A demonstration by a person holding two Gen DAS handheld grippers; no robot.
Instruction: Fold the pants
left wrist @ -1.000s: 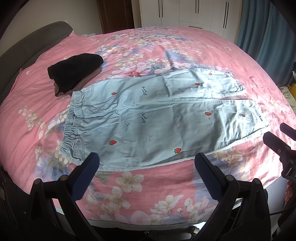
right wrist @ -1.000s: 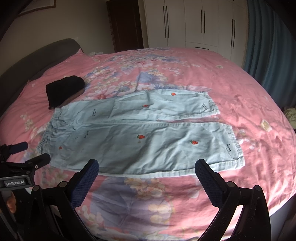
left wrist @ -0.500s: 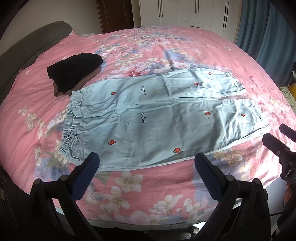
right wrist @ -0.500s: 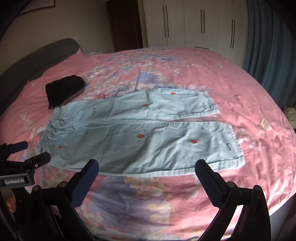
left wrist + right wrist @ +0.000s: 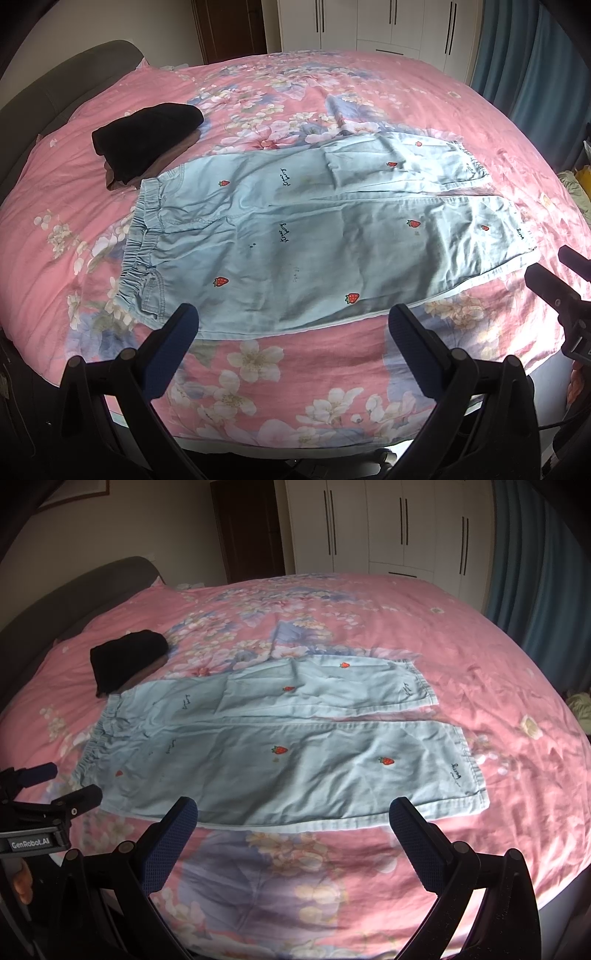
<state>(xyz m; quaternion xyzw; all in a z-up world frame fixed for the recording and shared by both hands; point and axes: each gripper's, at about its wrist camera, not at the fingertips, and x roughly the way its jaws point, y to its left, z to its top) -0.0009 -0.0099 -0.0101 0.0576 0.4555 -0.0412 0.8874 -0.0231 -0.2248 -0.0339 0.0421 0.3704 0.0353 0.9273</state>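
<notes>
Light blue pants with red strawberries lie flat on the pink floral bed, waistband to the left, both legs spread to the right; they also show in the right wrist view. My left gripper is open and empty, just short of the near edge of the pants by the waistband side. My right gripper is open and empty, just short of the near leg's lower edge. Each gripper shows at the edge of the other's view: the right one, the left one.
A folded black garment on a brown one lies at the back left, touching the waistband corner. The pink floral bedspread covers the bed. A grey headboard is at left, white wardrobes behind, blue curtains at right.
Both views have shifted very slightly; the pants have not moved and both grippers stay open.
</notes>
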